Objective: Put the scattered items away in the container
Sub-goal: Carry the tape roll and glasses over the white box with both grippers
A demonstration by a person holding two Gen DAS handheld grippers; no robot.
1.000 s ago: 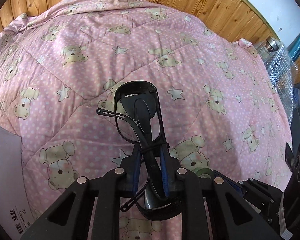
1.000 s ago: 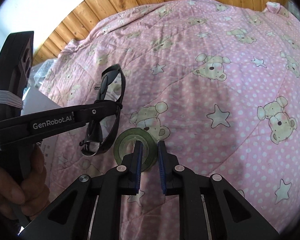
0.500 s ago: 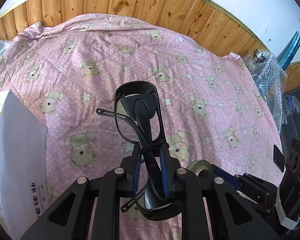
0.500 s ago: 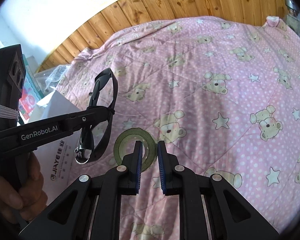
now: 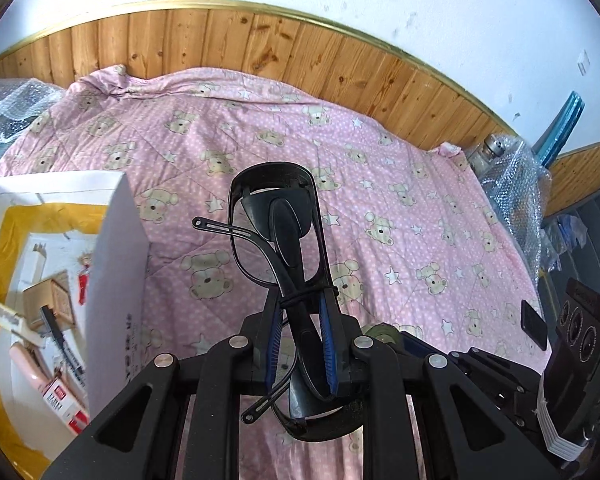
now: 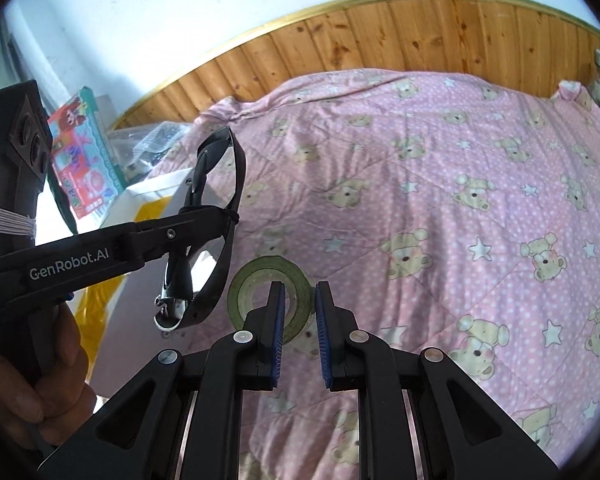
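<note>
1. On the left sits the white box with a yellow lining. It is open on top. Inside are a small brown carton, a pen, a pink tube and a red and white pack.
2. The left gripper is squeezed tight on the black glasses. It pinches them near the middle, up in the air, just beside the box wall. One thin arm of the glasses sticks out to the left.
3. I think the job now is to carry the glasses over the box wall and let go low down, so they don't fall hard. The thin arm could catch on the wall, so lift a bit higher first.
4. The right gripper is nearly closed on the green tape roll. One finger goes through the hole and the other is outside the ring. It looks like it has hold, but I can't tell if the roll is off the blanket.
5. The pink bear blanket covers the bed. Nothing else lies loose on it.
6. Far right are bubble wrap and a jar, well apart from the work.
7. The two tools are close together, so they could bump at the box.
</note>
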